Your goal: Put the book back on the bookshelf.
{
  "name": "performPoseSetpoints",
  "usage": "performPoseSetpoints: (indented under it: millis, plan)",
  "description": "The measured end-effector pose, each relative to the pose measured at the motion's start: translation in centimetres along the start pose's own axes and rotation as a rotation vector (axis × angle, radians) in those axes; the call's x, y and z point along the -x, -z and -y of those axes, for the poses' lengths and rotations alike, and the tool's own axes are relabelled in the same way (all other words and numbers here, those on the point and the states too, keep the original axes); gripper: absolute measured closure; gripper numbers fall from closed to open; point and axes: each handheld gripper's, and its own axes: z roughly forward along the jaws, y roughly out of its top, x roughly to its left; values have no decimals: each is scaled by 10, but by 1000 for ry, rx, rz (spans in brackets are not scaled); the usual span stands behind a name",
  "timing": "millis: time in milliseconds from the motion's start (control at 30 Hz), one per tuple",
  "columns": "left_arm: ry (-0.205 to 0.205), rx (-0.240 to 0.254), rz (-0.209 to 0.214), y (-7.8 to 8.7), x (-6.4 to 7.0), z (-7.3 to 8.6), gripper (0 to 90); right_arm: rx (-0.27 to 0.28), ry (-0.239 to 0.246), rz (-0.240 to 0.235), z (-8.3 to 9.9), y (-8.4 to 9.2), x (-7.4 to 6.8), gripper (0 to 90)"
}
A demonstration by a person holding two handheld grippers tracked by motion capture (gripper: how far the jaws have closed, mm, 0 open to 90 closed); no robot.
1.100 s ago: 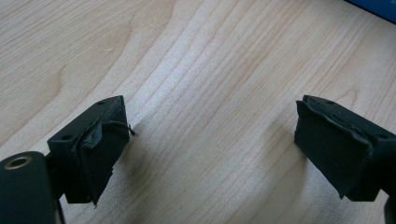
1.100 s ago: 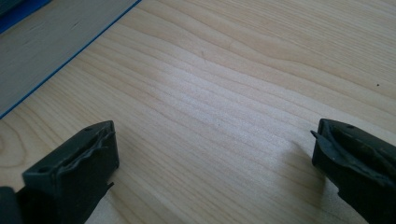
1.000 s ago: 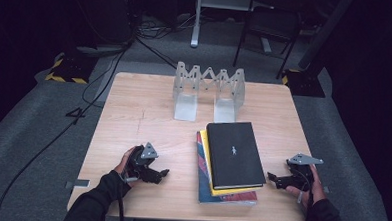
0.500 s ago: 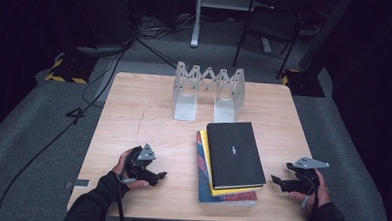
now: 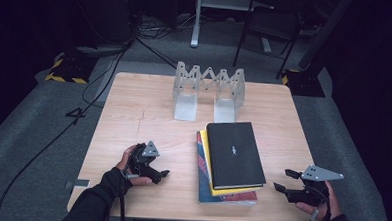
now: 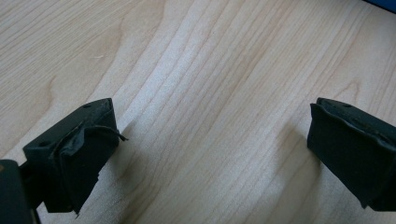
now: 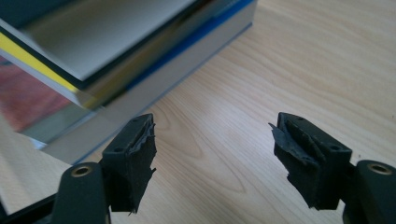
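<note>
While my right claw hung at the desk's right near edge, its jaws, which had just been closing, stood apart with nothing but bare wood between them. It pointed at the stack of books, which lay just beside it on the near half of the desk. On top was the black book, and its cover bore a small pale emblem that I could not read; it may have been a figure rather than lettering. Under it sat a yellow book and a blue one with a red cover. No title was legible on any spine in the right gripper view. My left claw rested spread and empty on the desk, well left of the stack. Behind the books stood a folding metal rack.
</note>
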Motion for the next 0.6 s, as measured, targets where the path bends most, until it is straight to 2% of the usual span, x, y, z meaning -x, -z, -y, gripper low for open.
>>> performPoseSetpoints:
  millis: [100,167,267,400,600]
  plan:
    - [0,0,-1,0,0,0,24,24,11,-13,-6,5,-4,298]
    - [1,0,-2,0,0,0,24,55,36,-35,-15,11,-11,294]
    - [0,0,-3,0,0,0,23,71,54,-48,-22,14,-16,294]
    - [2,0,-5,0,0,0,24,85,70,-57,-28,15,-21,295]
    - [5,1,-8,0,1,0,23,82,111,-108,-39,14,-34,296]
